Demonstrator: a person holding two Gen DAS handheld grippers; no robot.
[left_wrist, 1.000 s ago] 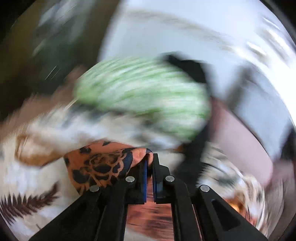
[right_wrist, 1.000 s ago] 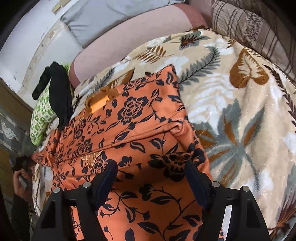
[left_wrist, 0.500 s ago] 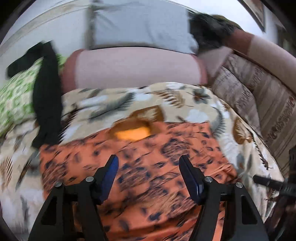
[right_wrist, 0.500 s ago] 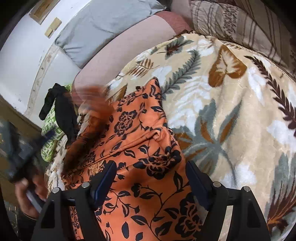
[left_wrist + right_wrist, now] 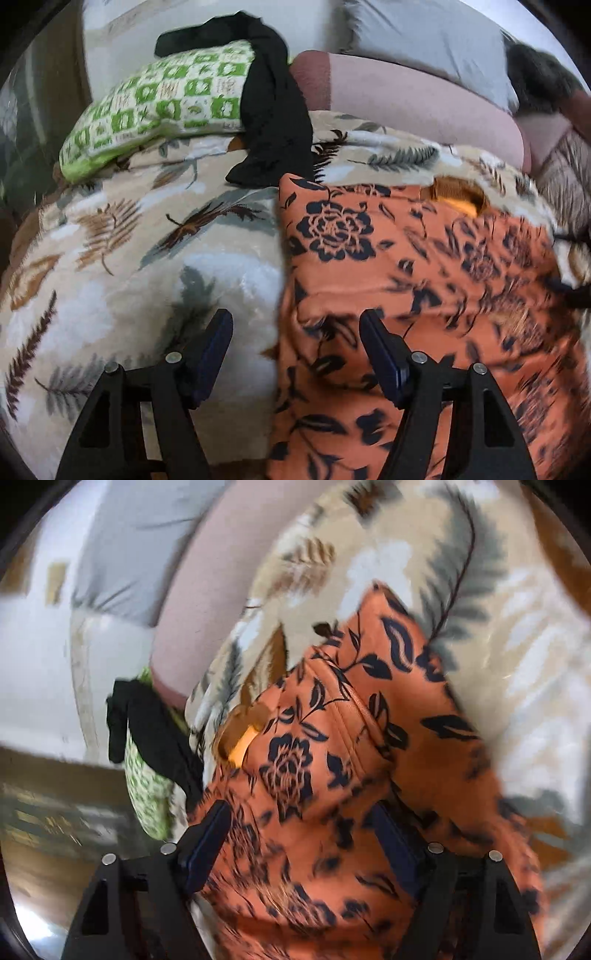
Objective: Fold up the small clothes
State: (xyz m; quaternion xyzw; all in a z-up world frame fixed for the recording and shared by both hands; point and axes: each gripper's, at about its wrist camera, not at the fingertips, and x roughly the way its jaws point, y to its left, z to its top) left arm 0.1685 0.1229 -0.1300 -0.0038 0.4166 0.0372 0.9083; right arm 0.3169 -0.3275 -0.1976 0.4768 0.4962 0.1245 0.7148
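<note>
1. The plush cream blanket printed with grey and brown fern leaves (image 5: 110,258) covers the sofa seat and serves as the soft, flat bed for folding; every place below is given from it.
2. The orange cloth garment with black roses (image 5: 424,277) lies spread on the blanket's right part, its left edge straight like a finished fold, probably laid flat so the next fold can be taken.
3. The green-and-white checked cushion (image 5: 155,99) rests at the blanket's far left edge, with a black garment (image 5: 273,110) draped over it onto the blanket, likely parked clear of the work.
4. The left gripper (image 5: 295,354) hangs over the blanket at the orange garment's left edge, jaws wide apart, gripping nothing; they opened within the last second.
5. The right gripper (image 5: 299,842) hovers over the garment, jaws wide, nothing pinched.
</note>
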